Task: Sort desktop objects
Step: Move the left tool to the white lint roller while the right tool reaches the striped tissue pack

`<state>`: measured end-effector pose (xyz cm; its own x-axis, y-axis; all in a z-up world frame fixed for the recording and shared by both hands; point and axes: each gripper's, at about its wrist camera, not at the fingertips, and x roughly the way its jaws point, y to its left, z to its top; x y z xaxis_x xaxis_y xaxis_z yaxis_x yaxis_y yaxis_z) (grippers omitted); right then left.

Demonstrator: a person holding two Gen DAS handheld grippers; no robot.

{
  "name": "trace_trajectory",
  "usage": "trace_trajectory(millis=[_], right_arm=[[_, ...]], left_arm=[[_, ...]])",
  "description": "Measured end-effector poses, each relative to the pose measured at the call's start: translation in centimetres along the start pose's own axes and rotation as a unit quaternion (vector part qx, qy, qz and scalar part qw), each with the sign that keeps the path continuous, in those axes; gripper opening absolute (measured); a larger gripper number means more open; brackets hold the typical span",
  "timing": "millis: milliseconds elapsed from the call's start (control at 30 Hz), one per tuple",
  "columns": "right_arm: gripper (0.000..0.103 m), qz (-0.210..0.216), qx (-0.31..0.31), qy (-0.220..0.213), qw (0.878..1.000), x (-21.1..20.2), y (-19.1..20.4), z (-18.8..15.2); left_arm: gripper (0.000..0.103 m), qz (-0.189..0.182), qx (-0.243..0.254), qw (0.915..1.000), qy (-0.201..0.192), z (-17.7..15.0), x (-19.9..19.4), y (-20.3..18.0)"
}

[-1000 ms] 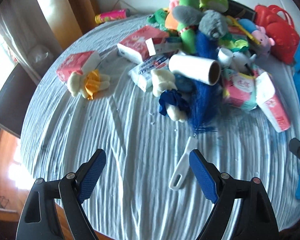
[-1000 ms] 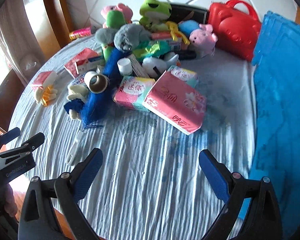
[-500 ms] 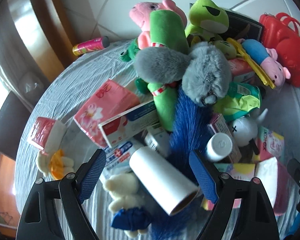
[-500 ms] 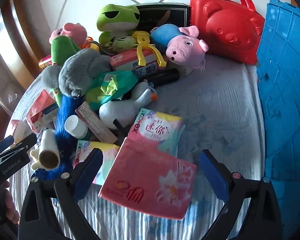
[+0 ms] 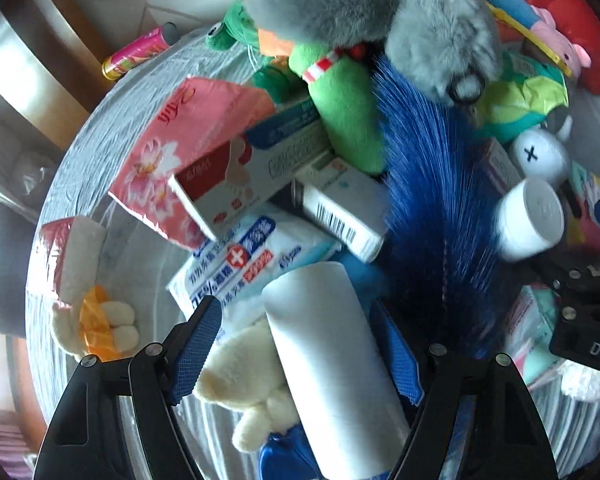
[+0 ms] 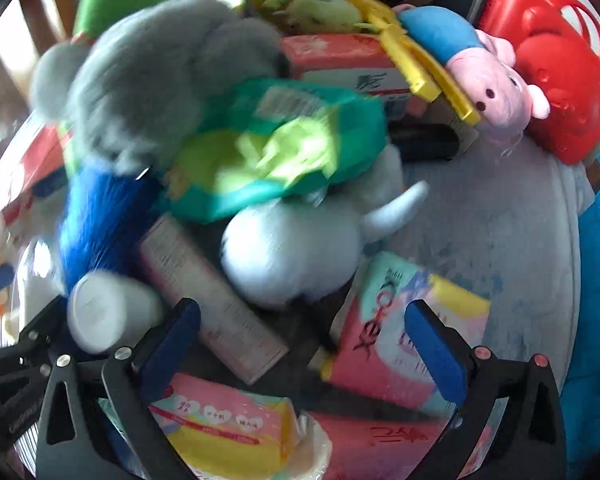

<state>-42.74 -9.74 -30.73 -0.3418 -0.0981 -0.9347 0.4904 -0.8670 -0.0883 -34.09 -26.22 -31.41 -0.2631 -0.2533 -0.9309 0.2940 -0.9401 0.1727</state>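
Straddling smooth white cyl roll (image 5: pixel 332 364), ribbed blue fingers (image 5: pixel 198 350)

Right claw (image 6: pixel 302 346) gapes over blurred white plush (image 6: pixel 290 256).

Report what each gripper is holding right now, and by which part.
Nothing is held. The left gripper, jaws just closing, straddles the white roll without gripping it. The right gripper hangs open over the pile.
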Motion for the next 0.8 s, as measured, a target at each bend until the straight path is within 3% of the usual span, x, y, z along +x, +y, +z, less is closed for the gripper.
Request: trace_trajectory(millis=[133,233,467,700,767,800], right_arm=[[0.103,0.057,0.023,0.019,0.998,-1.1,0.2,-2.7],[0.103,0.044,0.028,0.030,0.998,-1.5,0.1,-4.4],[0.103,0.048,0.071,-0.044,0.995,-6.8,-0.3,-6.6],[0.103,0.054,0.026,0.015,0.998,-7.3,3.9,-10.6],[0.103,0.045,0.012,0.022,0.999,-6.9,5.1,-12.0],[0.103,0.028,0.000,0.019,0.999,-6.8,5.7,-12.3]], left_arm=[[0.078,-0.013,-0.005,0.9999,-0.009,-2.1,-1.0,1.0],[0.078,-0.024,-0.006,0.9996,-0.017,-3.3,-2.3,1.7],[0.078,-0.043,-0.017,0.9985,-0.029,-5.0,-4.0,2.4],[0.082,-0.023,0.013,0.9989,-0.040,-7.8,-4.3,1.4],[0.076,-0.024,0.018,0.9988,-0.039,-8.7,-4.5,0.9],[0.063,-0.034,0.019,0.9988,-0.031,-9.1,-4.4,0.7]])
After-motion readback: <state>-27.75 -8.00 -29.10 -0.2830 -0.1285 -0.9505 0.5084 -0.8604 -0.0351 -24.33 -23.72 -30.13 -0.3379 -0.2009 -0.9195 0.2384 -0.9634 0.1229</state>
